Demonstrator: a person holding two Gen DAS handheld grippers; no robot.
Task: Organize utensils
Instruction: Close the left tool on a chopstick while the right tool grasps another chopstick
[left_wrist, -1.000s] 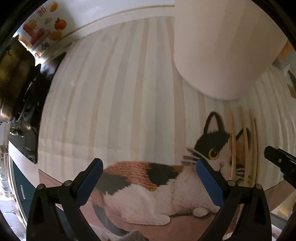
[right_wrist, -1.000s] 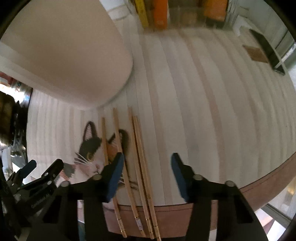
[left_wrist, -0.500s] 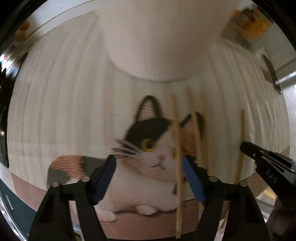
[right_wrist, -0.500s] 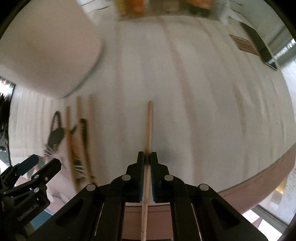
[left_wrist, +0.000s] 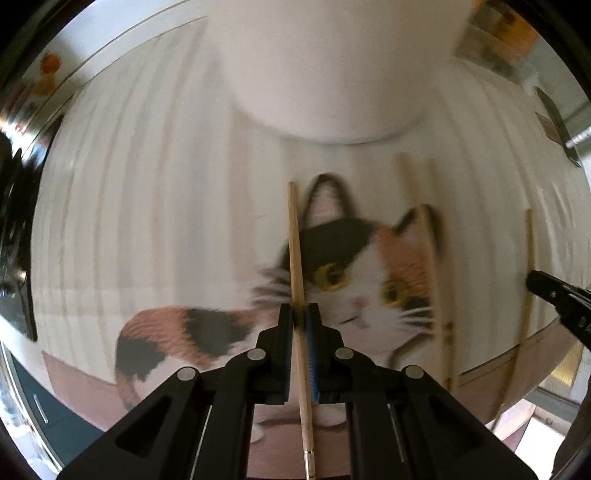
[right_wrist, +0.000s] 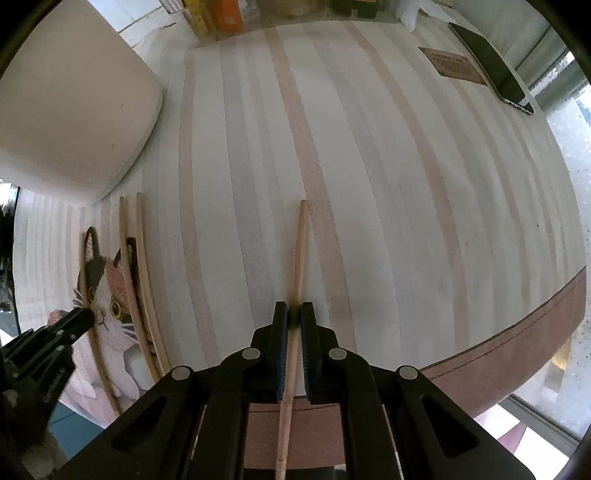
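Two chopsticks are now pinched, one in your left gripper (left_wrist: 300, 317) and one in your right gripper (right_wrist: 294, 319), whose fingers have just closed; two more wait on the cat placemat (left_wrist: 177, 332).

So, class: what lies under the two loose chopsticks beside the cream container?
Under the two loose chopsticks lies the placemat, its printed cat partly covered by them. What is beneath the placemat cannot be seen.

Left gripper (left_wrist: 300, 314) points straight down at the table (right_wrist: 369, 147), fingers (left_wrist: 284, 332) just closed, clamped on a chopstick (left_wrist: 297, 258). Right gripper (right_wrist: 294, 314) also points down at the table, fingers (right_wrist: 280, 332) pinched tight on a second chopstick (right_wrist: 299, 251).
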